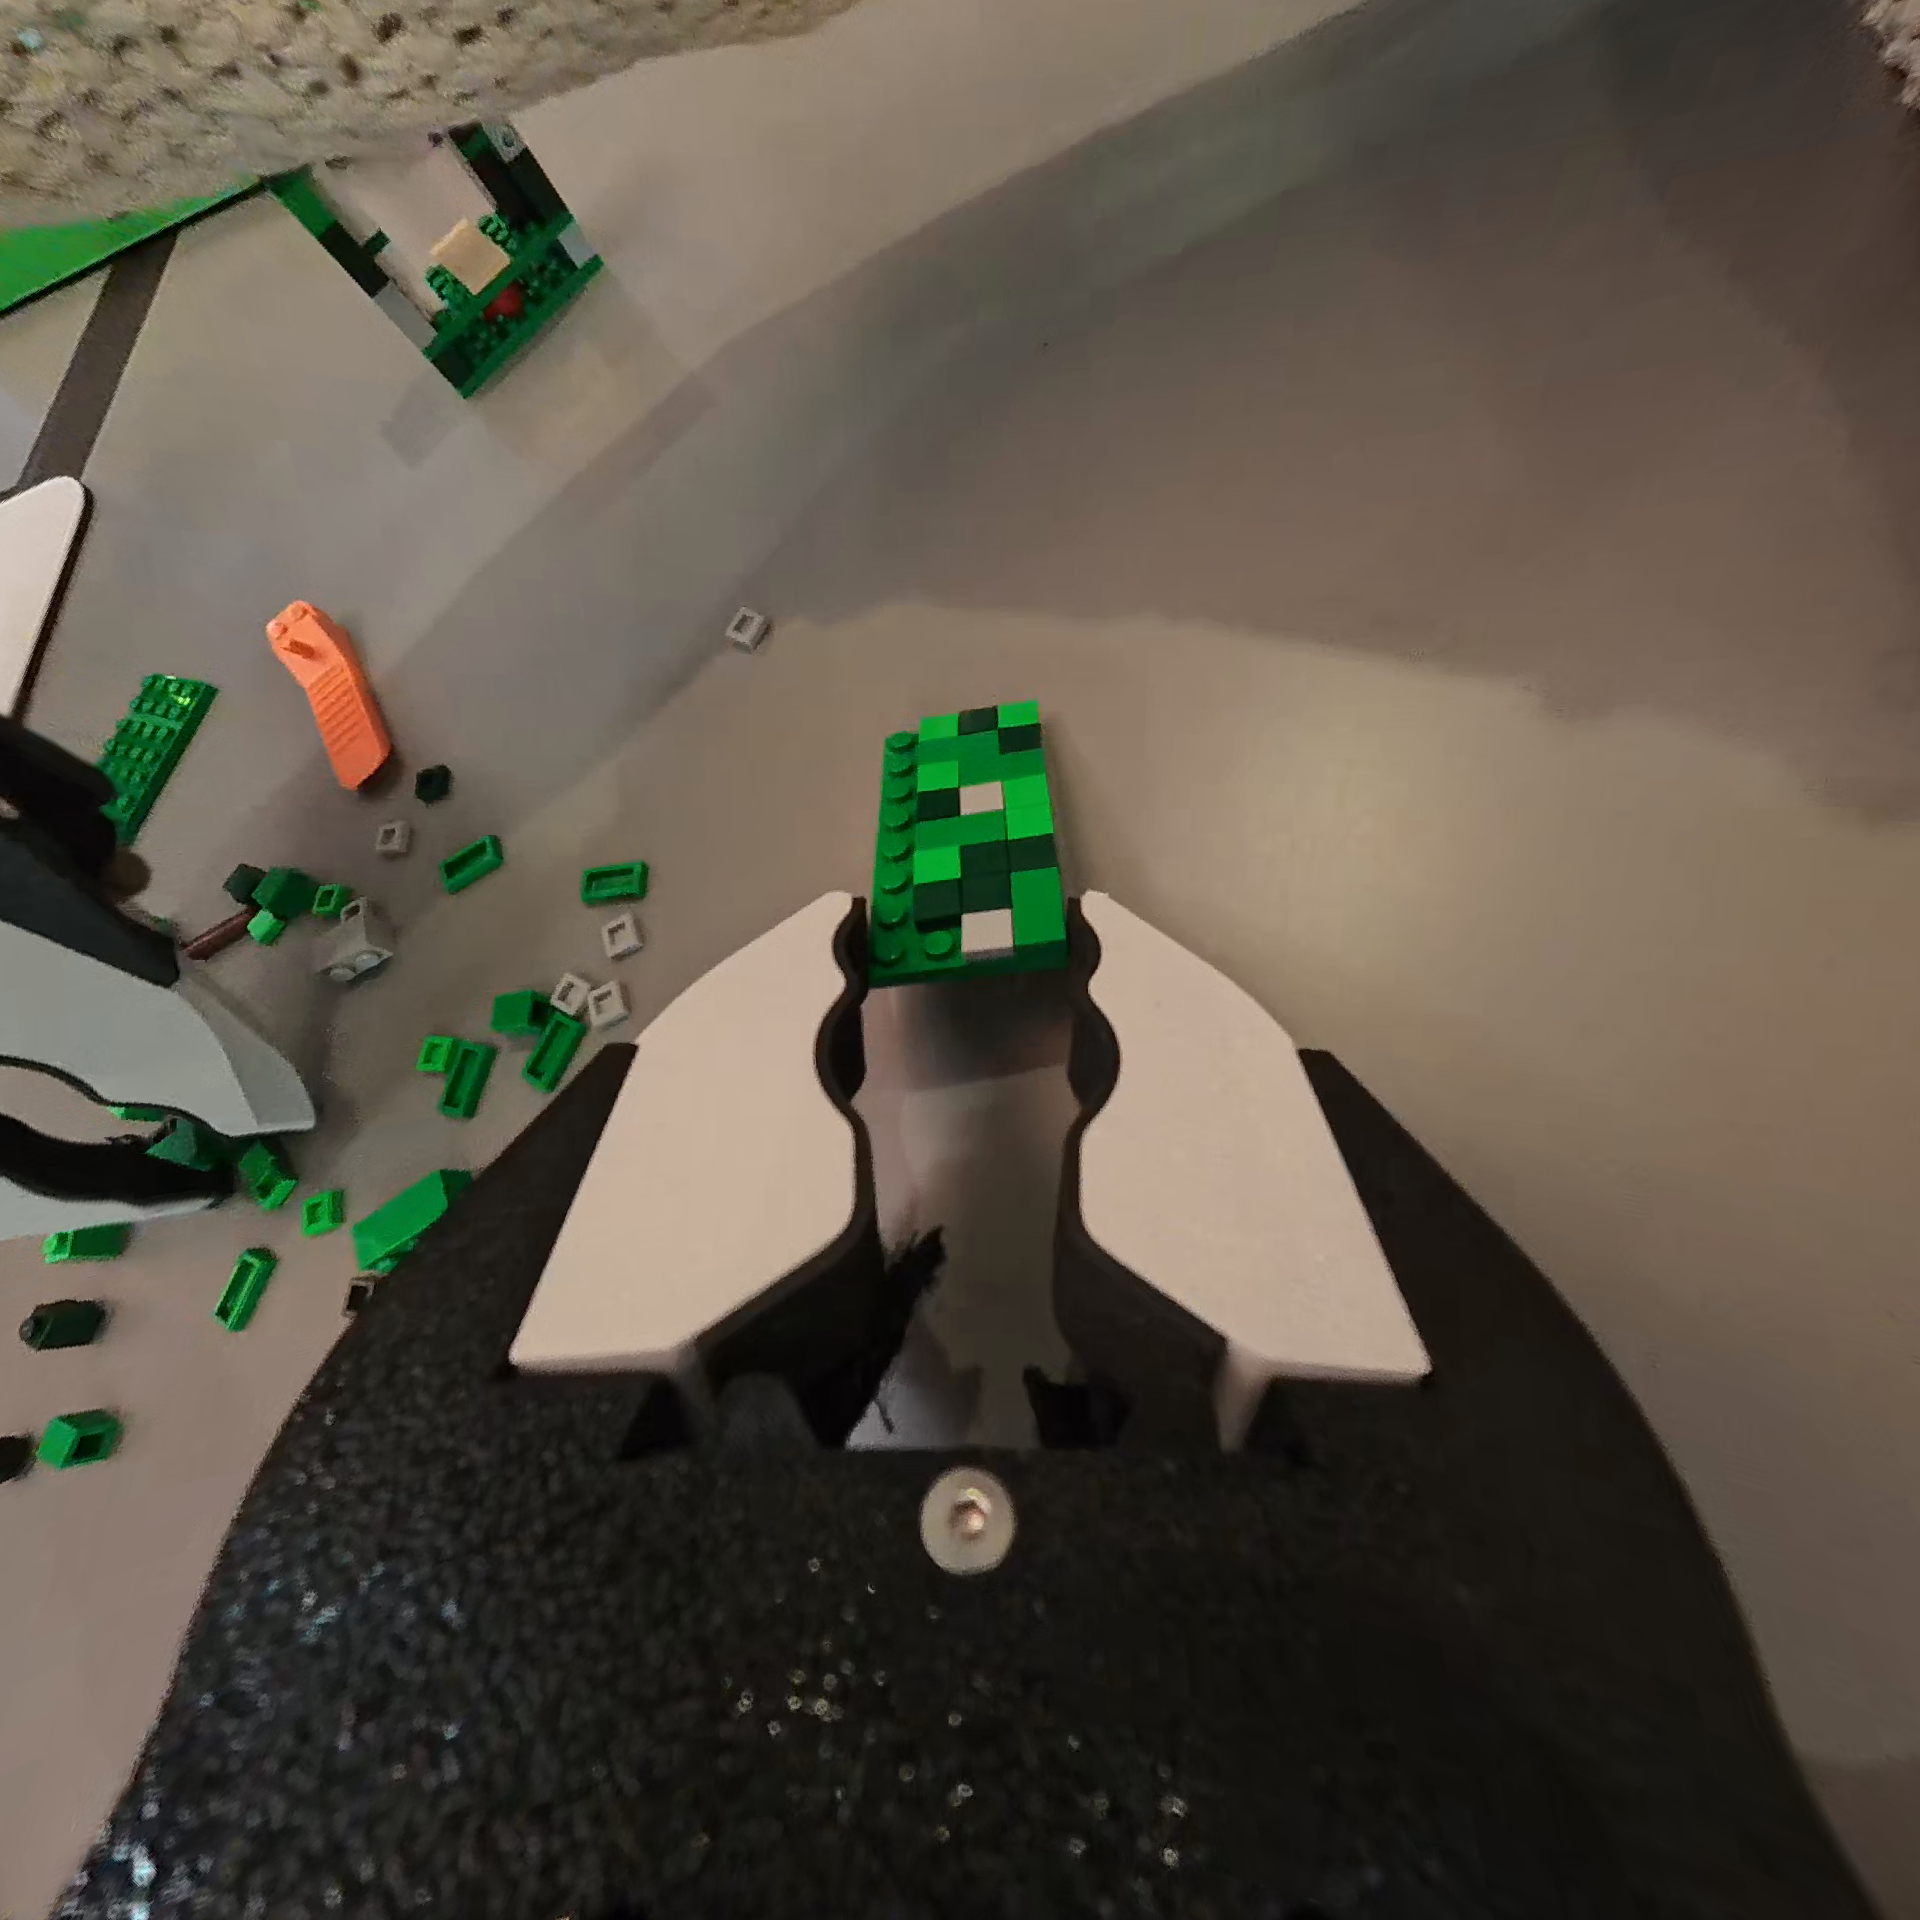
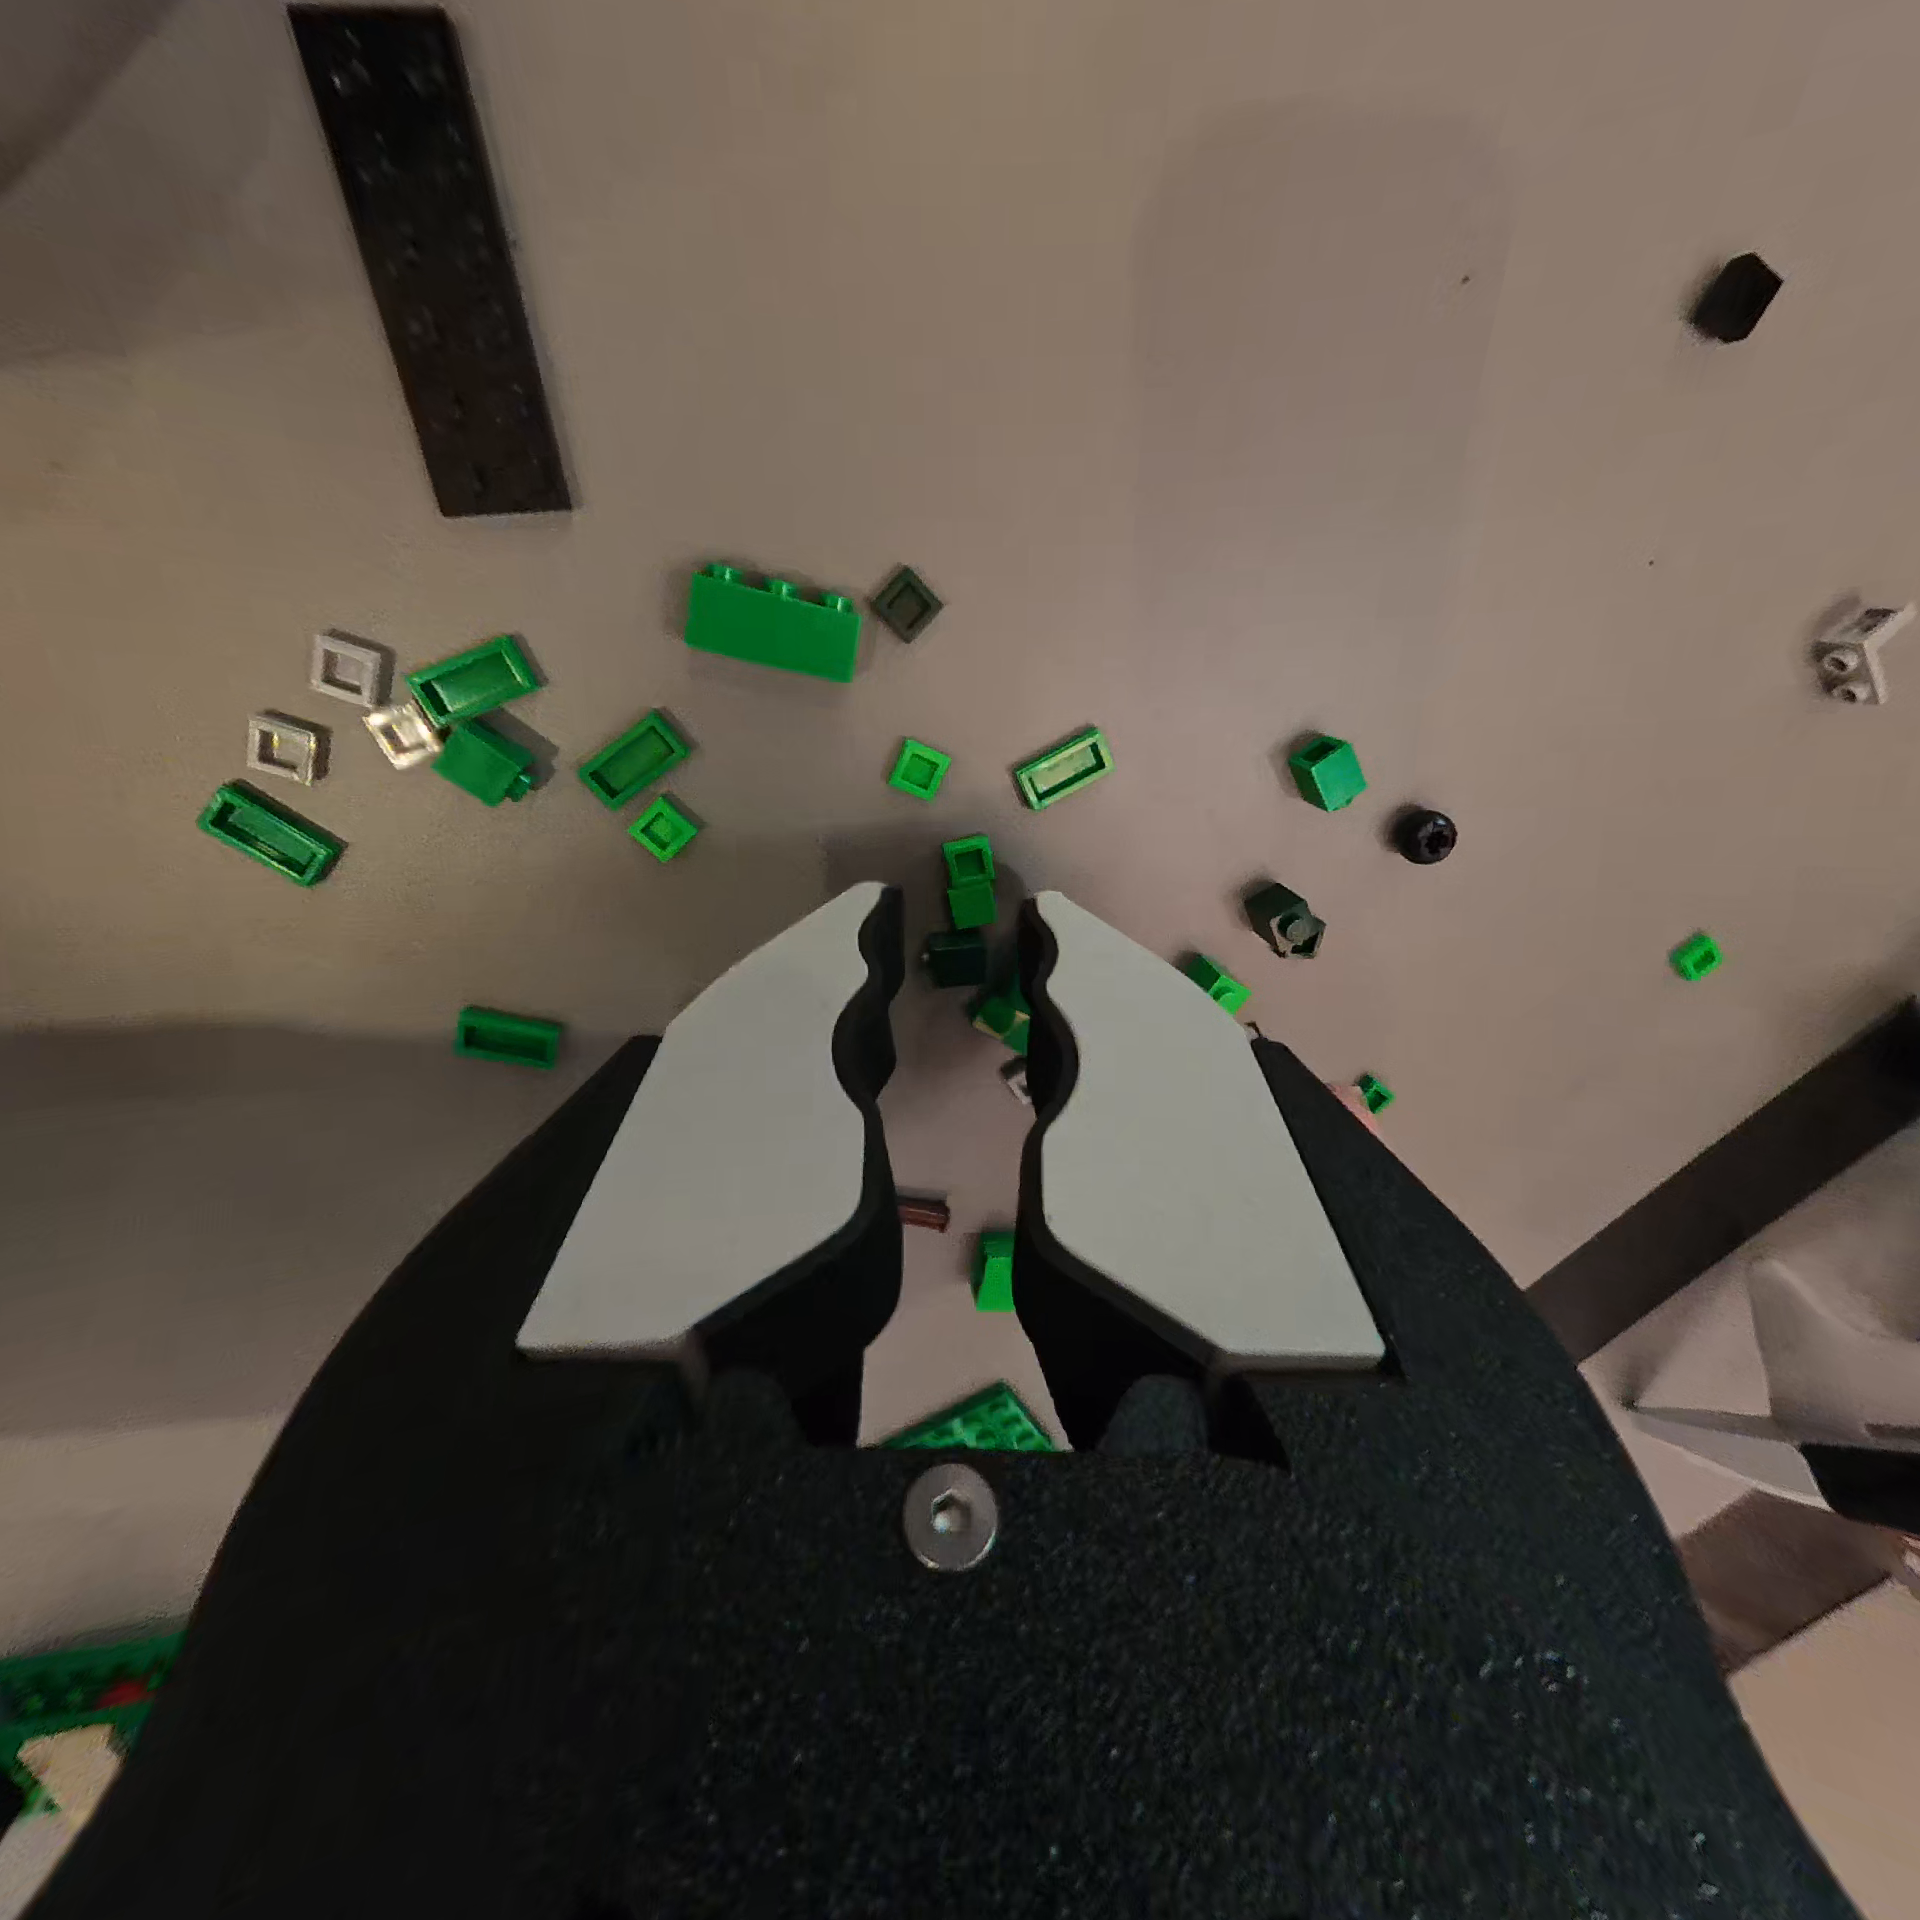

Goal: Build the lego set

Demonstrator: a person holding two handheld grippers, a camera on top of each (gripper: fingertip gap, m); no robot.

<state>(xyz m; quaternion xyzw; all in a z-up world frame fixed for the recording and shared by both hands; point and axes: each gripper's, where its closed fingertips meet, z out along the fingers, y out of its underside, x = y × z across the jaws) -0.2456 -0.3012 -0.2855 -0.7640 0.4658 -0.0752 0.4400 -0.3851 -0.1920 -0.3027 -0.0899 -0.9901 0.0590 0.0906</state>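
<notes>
On the pale tabletop point(image 1: 1351, 520), the left gripper point(image 1: 966, 935) clamps the near end of a green plate point(image 1: 971, 842) tiled in mixed greens and white; bare surface lies ahead and right of it. Only this view shows the orange separator tool point(image 1: 330, 696) and a partly built green frame point(image 1: 468, 260) beside a speckled rug point(image 1: 208, 73). The right gripper point(image 2: 961, 914) hovers partly open, holding nothing, over scattered small green pieces point(image 2: 966, 883), with a long black plate point(image 2: 426, 260) farther off.
</notes>
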